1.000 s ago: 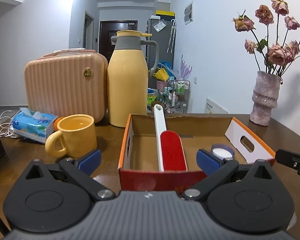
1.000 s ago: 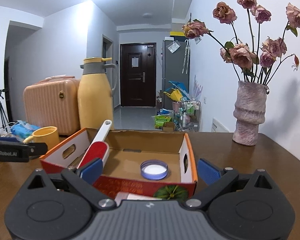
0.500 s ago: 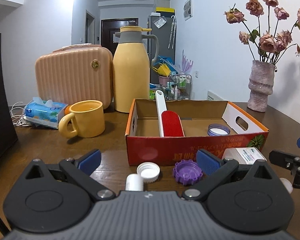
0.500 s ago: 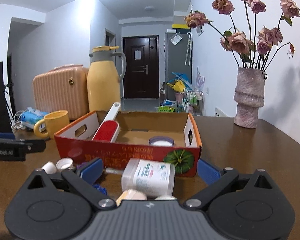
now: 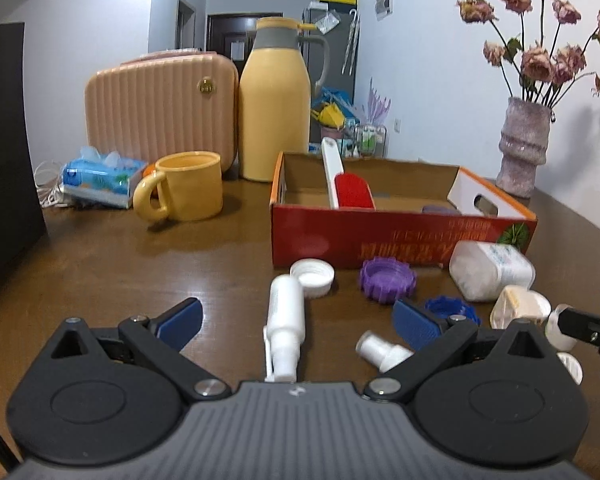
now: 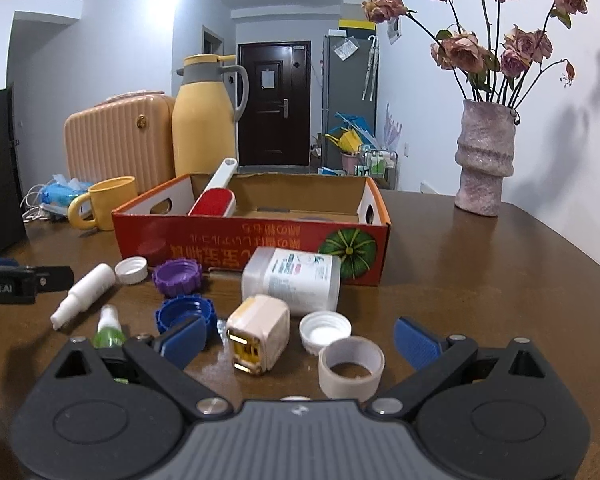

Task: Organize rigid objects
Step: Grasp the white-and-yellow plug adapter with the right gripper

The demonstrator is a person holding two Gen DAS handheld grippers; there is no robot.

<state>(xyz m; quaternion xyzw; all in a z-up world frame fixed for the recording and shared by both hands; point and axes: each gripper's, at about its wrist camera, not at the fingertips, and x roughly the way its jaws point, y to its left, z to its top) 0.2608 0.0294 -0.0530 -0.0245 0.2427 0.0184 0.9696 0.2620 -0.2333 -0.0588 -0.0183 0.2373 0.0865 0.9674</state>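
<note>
Brown table [image 5: 100,264], both grippers pulled back from box [image 6: 252,240], jaws wide, empty.

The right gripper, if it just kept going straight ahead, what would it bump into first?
Most likely the cream plug adapter, lying on the table between the open right gripper's fingers, with the tape roll close beside it. Depth is hard to judge; the white jar lies behind.

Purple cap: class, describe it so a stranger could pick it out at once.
Find the red box on the table. On the wood before its front wall lies the purple cap, between a white cap and a white jar. Only it is purple; the ridged cap nearer is blue.
</note>
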